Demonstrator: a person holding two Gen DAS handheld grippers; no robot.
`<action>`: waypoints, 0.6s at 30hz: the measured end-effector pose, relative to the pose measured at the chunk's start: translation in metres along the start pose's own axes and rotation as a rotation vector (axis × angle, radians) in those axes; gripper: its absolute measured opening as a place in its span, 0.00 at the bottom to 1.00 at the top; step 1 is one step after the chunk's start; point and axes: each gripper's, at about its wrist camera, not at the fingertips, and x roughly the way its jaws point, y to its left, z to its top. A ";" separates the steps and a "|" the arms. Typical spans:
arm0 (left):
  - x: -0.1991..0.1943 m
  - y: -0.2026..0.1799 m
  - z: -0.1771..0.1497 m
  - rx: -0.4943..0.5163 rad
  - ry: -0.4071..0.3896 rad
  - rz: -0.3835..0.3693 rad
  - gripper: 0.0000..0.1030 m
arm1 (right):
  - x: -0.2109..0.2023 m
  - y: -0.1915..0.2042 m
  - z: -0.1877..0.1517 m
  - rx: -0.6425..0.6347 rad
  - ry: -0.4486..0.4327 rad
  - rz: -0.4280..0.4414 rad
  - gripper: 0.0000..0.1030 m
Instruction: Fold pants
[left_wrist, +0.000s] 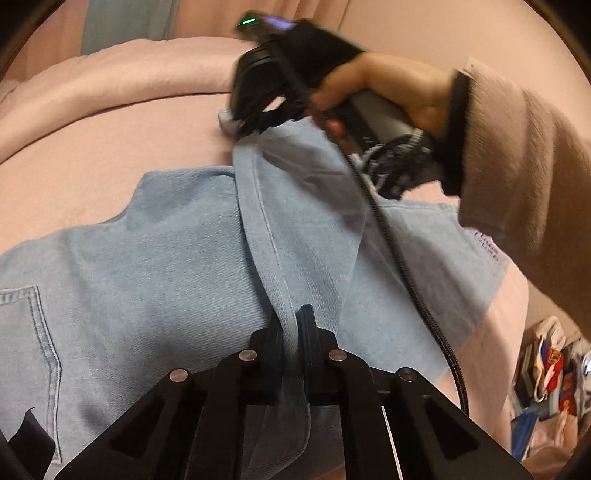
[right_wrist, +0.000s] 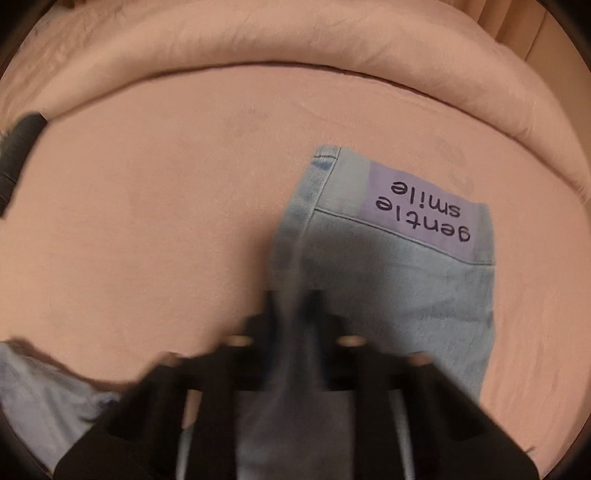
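Light blue denim pants (left_wrist: 166, 258) lie on a pink bed sheet (left_wrist: 110, 140), with a back pocket at the left. My left gripper (left_wrist: 290, 321) is shut on a fold of the pants along a seam. My right gripper (left_wrist: 251, 122), held by a gloved hand, is shut on the pants' far edge and lifts it. In the right wrist view my right gripper (right_wrist: 293, 306) pinches denim; the pants (right_wrist: 399, 288) hang ahead with a purple "gentle smile" label (right_wrist: 424, 210).
A rolled pink duvet (right_wrist: 295, 48) runs along the far side of the bed. A black cable (left_wrist: 399, 258) trails across the pants. Clutter (left_wrist: 546, 380) lies on the floor at the right of the bed.
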 end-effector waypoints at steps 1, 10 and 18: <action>-0.002 -0.001 0.000 -0.006 -0.001 0.000 0.05 | -0.007 -0.007 -0.002 0.029 -0.018 0.018 0.06; -0.031 -0.025 0.007 0.038 -0.044 0.014 0.03 | -0.119 -0.068 -0.049 0.208 -0.254 0.190 0.05; -0.042 -0.051 0.001 0.142 -0.056 0.036 0.03 | -0.202 -0.122 -0.149 0.366 -0.470 0.254 0.06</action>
